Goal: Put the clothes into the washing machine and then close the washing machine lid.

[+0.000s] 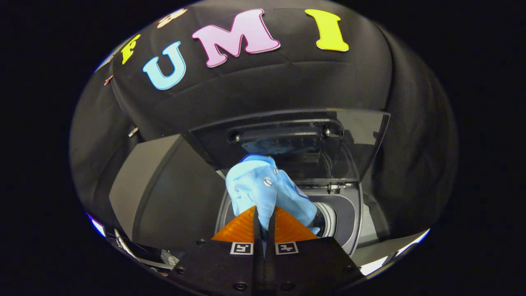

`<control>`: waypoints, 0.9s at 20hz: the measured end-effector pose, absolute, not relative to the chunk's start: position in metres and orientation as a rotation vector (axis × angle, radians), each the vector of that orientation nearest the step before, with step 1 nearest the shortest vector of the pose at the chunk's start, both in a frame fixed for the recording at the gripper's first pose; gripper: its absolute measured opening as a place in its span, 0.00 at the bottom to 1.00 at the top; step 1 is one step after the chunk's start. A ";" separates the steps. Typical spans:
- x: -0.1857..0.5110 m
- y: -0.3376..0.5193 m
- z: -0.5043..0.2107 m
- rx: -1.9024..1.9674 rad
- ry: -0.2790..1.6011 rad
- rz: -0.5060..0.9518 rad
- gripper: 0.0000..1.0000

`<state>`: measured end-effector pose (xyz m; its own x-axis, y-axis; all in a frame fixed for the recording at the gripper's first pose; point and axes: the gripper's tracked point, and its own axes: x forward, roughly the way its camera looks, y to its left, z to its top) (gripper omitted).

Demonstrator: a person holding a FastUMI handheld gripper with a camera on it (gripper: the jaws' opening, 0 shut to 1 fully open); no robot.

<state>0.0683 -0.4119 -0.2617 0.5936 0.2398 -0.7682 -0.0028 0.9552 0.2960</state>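
I have the gripper [263, 216] pinched on the shirt [265, 189]: both fingers press a fold of its pale blue cloth between them, and the rest bunches up just ahead of the tips. Beyond the fingers lies the washer [349, 213] with its drum mouth [328, 218] open, and the lid [296, 139] stands raised further back.

My worry is the drop. The shirt seems to hang over the near rim of the opening, not squarely over the drum, so letting go here could leave it draped on the rim or slid down outside. A sleeve left trailing over the edge would then get caught when I bring the lid down. The hold is on a thin fold too, which could slip.

I can't see how much cloth hangs below the fingers; their own bulk hides it. The drum's inside is mostly covered by the shirt, and the lid's glass is dark with reflections.
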 end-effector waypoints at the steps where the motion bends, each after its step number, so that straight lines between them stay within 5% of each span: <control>1: 0.067 -0.415 -0.276 0.272 0.950 0.128 0.05; 18: 0.056 -0.400 -0.438 0.126 1.185 0.082 0.05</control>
